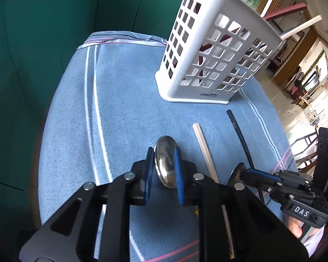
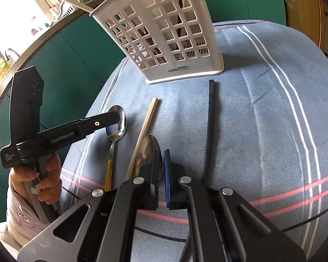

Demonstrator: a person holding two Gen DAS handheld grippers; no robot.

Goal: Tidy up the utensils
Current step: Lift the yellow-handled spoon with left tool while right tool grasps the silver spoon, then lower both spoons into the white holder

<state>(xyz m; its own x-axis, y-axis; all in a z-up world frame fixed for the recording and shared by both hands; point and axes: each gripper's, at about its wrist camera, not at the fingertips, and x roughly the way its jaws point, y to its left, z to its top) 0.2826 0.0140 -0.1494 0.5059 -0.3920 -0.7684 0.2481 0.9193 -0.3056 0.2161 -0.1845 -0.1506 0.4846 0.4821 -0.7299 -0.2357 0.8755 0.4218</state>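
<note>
A white lattice utensil holder [image 1: 212, 50] stands at the far side of a blue striped cloth [image 1: 124, 100]; it also shows in the right wrist view [image 2: 170, 37]. My left gripper [image 1: 164, 163] has its blue pads on either side of a metal spoon's bowl [image 1: 165, 166]; that spoon [image 2: 116, 128] lies on the cloth with a yellowish handle. My right gripper [image 2: 160, 166] closes on the bowl of a second spoon [image 2: 149, 152], which also shows in the left wrist view [image 1: 237, 172]. A wooden chopstick [image 1: 204, 150] and a black chopstick [image 1: 240, 135] lie between.
Green cabinet doors [image 1: 54, 43] stand behind the table. A black cable [image 2: 164, 233] crosses the cloth near me. The holder contains dark red and white utensils [image 1: 271, 15].
</note>
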